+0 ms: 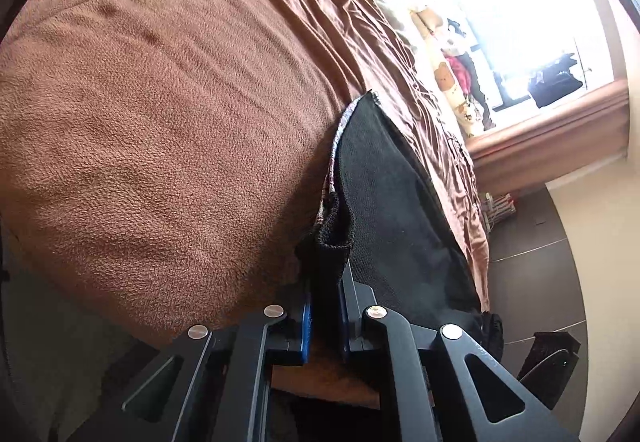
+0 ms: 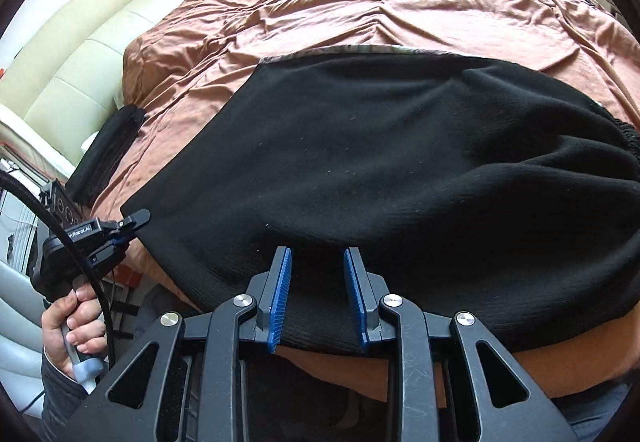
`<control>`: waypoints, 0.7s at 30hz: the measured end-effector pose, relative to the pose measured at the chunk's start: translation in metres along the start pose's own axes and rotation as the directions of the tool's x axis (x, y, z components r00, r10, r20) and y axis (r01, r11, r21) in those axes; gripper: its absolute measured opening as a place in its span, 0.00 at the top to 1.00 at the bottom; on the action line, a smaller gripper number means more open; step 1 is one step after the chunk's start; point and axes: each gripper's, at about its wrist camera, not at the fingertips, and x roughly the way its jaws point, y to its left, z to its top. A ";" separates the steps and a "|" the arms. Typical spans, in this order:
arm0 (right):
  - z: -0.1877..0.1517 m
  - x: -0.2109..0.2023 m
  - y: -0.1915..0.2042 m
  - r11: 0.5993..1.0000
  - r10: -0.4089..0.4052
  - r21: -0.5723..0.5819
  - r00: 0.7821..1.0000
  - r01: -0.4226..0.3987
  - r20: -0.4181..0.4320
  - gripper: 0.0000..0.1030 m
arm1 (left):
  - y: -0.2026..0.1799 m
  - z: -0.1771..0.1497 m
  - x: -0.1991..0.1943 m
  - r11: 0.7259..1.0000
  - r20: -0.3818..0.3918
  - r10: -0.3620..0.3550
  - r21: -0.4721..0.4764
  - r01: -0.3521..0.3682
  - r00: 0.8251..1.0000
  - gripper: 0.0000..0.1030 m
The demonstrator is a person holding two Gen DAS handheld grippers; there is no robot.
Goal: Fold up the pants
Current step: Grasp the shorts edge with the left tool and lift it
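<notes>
black claws — blue pads

The left gripper points downward at a slant near the bed's edge, its blue-padded jaws pinched on a bunched corner of the black pants; seen from the right wrist it sits at the left edge of the bed, the person's left hand wrapped around its handle, fingers curled; the right gripper tilts steeply down over the near edge, jaws parted, pads clear of the cloth beneath.
</notes>
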 end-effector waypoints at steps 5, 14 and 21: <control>-0.011 0.033 0.006 1.000 -0.015 -0.021 0.998 0.014 -0.061 0.76 | 0.004 -0.001 -0.007 0.999 0.006 -0.036 -0.009 0.036 0.999 0.90; -0.017 0.027 0.006 0.999 -0.004 -0.052 0.991 -0.003 -0.130 0.76 | 0.012 -0.008 -0.012 0.997 0.024 -0.069 -0.037 0.070 0.997 0.90; 0.007 0.009 -0.009 0.999 -0.014 -0.031 0.999 0.012 -0.049 0.76 | 0.011 -0.012 -0.013 0.997 0.043 -0.055 -0.045 0.057 0.998 0.89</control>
